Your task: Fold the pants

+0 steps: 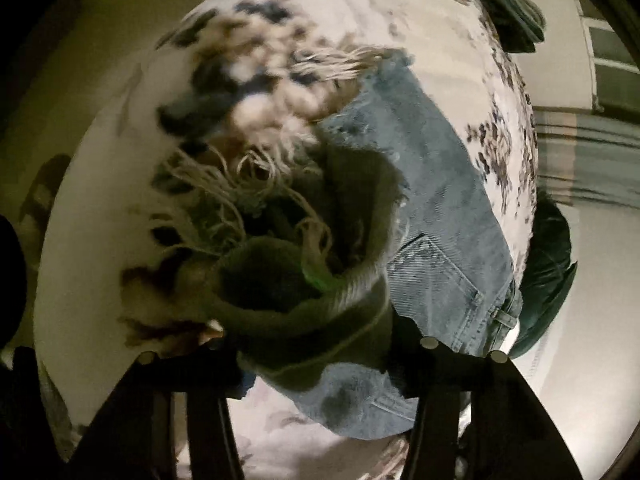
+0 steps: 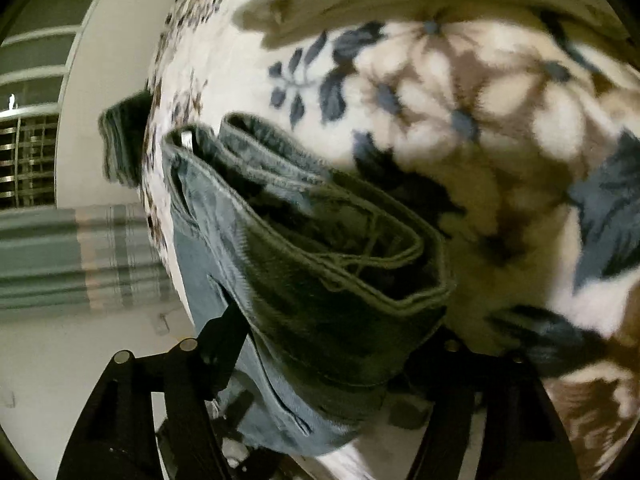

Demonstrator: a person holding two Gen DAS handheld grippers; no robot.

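The floral bedspread (image 1: 248, 80) fills both views, and the light-blue jeans (image 1: 440, 208) lie across it. Only the left wrist view shows the frayed hem threads (image 1: 224, 184) and a back pocket (image 1: 436, 272); only the right shows the waistband (image 2: 340, 248) lifted in a thick fold. Left tongs (image 1: 320, 344) pinch the bunched leg end; right tongs (image 2: 320, 376) clamp the waistband.

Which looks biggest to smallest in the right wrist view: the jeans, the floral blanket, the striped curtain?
1. floral blanket
2. jeans, though nearness to the camera inflates them
3. striped curtain
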